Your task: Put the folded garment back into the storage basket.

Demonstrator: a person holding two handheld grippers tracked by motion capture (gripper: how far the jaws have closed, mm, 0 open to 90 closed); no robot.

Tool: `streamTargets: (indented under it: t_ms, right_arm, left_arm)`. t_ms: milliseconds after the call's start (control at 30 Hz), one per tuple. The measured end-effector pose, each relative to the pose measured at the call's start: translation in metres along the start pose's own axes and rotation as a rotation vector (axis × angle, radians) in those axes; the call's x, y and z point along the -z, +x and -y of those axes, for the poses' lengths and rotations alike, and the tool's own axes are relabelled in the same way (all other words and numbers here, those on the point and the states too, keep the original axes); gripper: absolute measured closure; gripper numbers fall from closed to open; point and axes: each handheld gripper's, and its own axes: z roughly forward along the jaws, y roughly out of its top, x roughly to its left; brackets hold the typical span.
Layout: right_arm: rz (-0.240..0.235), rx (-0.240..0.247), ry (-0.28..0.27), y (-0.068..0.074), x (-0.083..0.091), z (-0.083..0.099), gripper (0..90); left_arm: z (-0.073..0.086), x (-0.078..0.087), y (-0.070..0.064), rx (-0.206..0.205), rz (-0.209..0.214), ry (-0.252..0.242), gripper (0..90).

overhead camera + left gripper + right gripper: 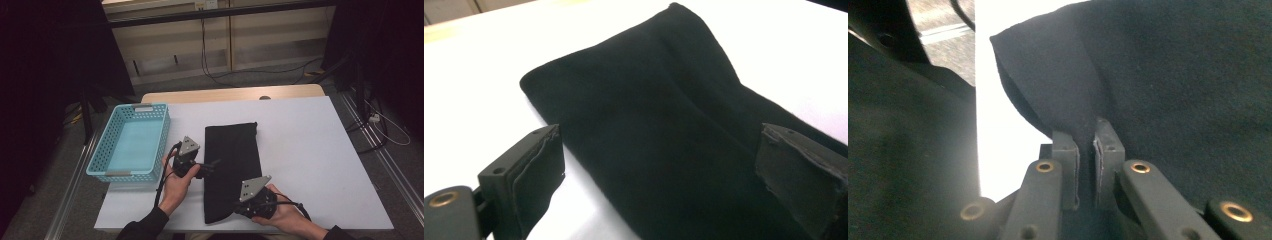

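A folded black cloth [232, 160] lies lengthwise on the white table top [310, 150]. My left gripper [210, 166] sits at the cloth's left edge with its jaws wide open; the cloth [664, 125] spreads between and beyond its two pads [536, 175]. My right gripper [239, 207] is at the cloth's near end, shut on a pinched fold of the black cloth [1068, 85] that rises between its pads [1066, 150]. A hand holds each gripper.
A light blue perforated basket [132, 142] stands empty at the table's left side, just left of my left gripper. Beyond the table's far edge are floor, cables and dark curtains. The right half of the table is bare white.
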Motion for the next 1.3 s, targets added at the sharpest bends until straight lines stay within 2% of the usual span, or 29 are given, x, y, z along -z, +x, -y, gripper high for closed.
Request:
streamTargets:
  t_ms: [67, 200, 267, 333, 367, 433, 500, 633, 767, 800, 900, 933, 967, 1000, 1100, 1167, 1200, 1267, 1300]
  right_arm:
    - [-0.005, -0.002, 0.001, 0.002, -0.001, -0.001, 84.0]
    - [-0.030, -0.014, -0.010, 0.003, -0.003, -0.003, 84.0]
    - [-0.037, -0.025, -0.017, 0.003, -0.005, -0.005, 84.0]
    - [-0.037, -0.022, -0.017, 0.004, -0.006, -0.006, 84.0]
    - [-0.037, -0.016, -0.015, 0.004, -0.007, -0.006, 84.0]
    - [-0.034, -0.017, -0.015, 0.004, -0.007, -0.005, 83.9]
    - [-0.033, -0.017, -0.014, 0.004, -0.007, -0.005, 83.9]
    - [-0.028, -0.006, -0.013, 0.004, -0.007, -0.005, 83.8]
    - [-0.029, -0.005, -0.012, 0.004, -0.007, -0.004, 83.7]
    - [-0.029, -0.004, -0.012, 0.004, -0.007, -0.004, 83.8]
    - [-0.032, -0.004, -0.012, 0.004, -0.007, -0.004, 83.7]
    - [-0.032, -0.004, -0.012, 0.004, -0.007, -0.004, 83.7]
    - [-0.031, -0.004, -0.012, 0.004, -0.007, -0.004, 83.7]
    - [-0.031, -0.003, -0.012, 0.004, -0.007, -0.004, 83.7]
    - [-0.030, -0.002, -0.011, 0.004, -0.007, -0.004, 83.7]
    - [-0.031, -0.002, -0.012, 0.004, -0.007, -0.004, 83.7]
    - [-0.032, 0.001, -0.011, 0.003, -0.007, -0.004, 83.7]
    - [-0.032, 0.001, -0.011, 0.003, -0.007, -0.004, 83.7]
    - [-0.030, 0.002, -0.011, 0.003, -0.007, -0.004, 83.7]
  left_arm:
    - [-0.004, -0.005, 0.001, 0.007, -0.008, -0.011, 6.8]
    - [-0.012, -0.014, 0.009, 0.029, 0.012, 0.008, 8.3]
    - [-0.014, -0.021, 0.013, 0.034, 0.006, -0.009, 8.4]
    - [-0.019, -0.028, 0.016, 0.017, -0.002, 0.060, 10.0]
    - [-0.020, -0.032, 0.018, 0.012, -0.010, 0.070, 10.2]
    - [-0.022, -0.038, 0.024, 0.046, 0.019, 0.071, 9.8]
    - [-0.025, -0.044, 0.028, 0.050, -0.010, 0.074, 9.8]
    - [-0.031, -0.053, 0.038, 0.086, -0.044, 0.077, 9.8]
    - [-0.034, -0.060, 0.049, 0.107, -0.059, 0.058, 12.0]
    - [-0.035, -0.062, 0.051, 0.114, -0.047, 0.065, 14.6]
    - [-0.037, -0.069, 0.056, 0.101, -0.076, 0.055, 12.0]
    - [-0.037, -0.071, 0.059, 0.108, -0.081, 0.059, 12.3]
    - [-0.036, -0.074, 0.060, 0.135, -0.088, 0.057, 12.5]
    - [-0.036, -0.076, 0.063, 0.133, -0.089, 0.075, 12.5]
    - [-0.033, -0.083, 0.068, 0.166, -0.101, 0.092, 13.3]
    - [-0.031, -0.087, 0.072, 0.169, -0.109, 0.105, 13.6]
    - [-0.030, -0.089, 0.074, 0.176, -0.101, 0.115, 13.6]
    - [-0.028, -0.092, 0.076, 0.174, -0.127, 0.130, 12.3]
    - [-0.027, -0.094, 0.077, 0.183, -0.126, 0.139, 12.7]
